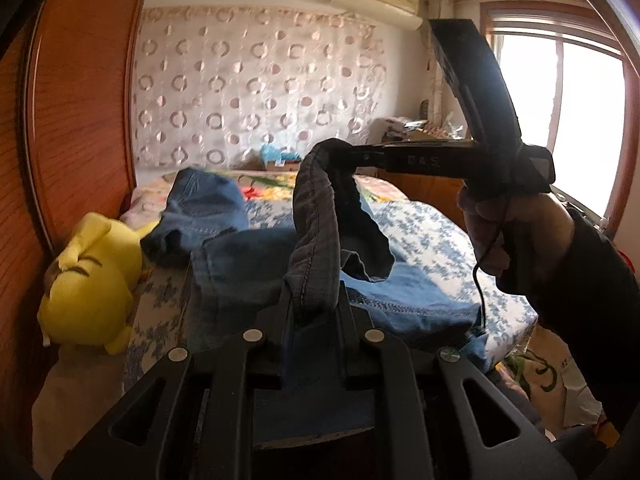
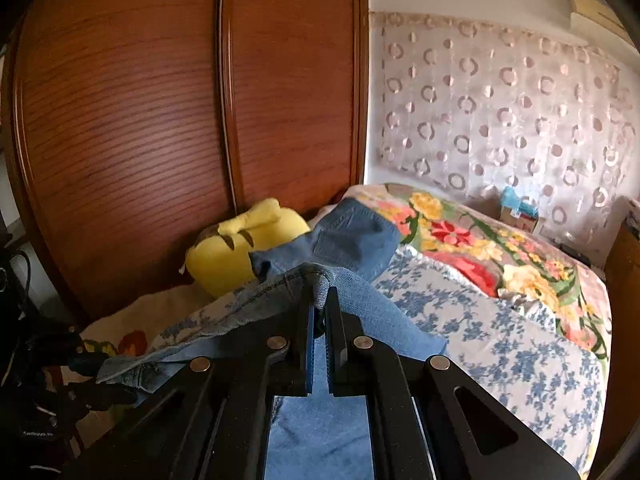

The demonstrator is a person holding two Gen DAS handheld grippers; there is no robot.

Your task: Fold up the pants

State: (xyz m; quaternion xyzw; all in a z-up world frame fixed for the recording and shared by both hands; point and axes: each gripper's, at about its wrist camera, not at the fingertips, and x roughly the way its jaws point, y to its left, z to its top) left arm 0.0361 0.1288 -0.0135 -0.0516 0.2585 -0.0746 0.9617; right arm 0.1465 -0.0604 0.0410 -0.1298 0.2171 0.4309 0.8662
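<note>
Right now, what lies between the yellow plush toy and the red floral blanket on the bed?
The blue denim jeans, their pocket end lying there; the right wrist view shows it best.

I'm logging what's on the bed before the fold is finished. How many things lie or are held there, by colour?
Blue: 1, the jeans, held up at one edge by the left gripper and the right gripper
Yellow: 1, the plush toy
Floral: 2, the blue-flowered cover and the bright flowered blanket
Total: 4

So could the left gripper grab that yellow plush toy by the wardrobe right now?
Probably not as things stand. The left gripper is already shut on the jeans, so it has no free grip. The yellow plush toy lies off to its side with nothing in front of it, but the jeans must go first.
</note>
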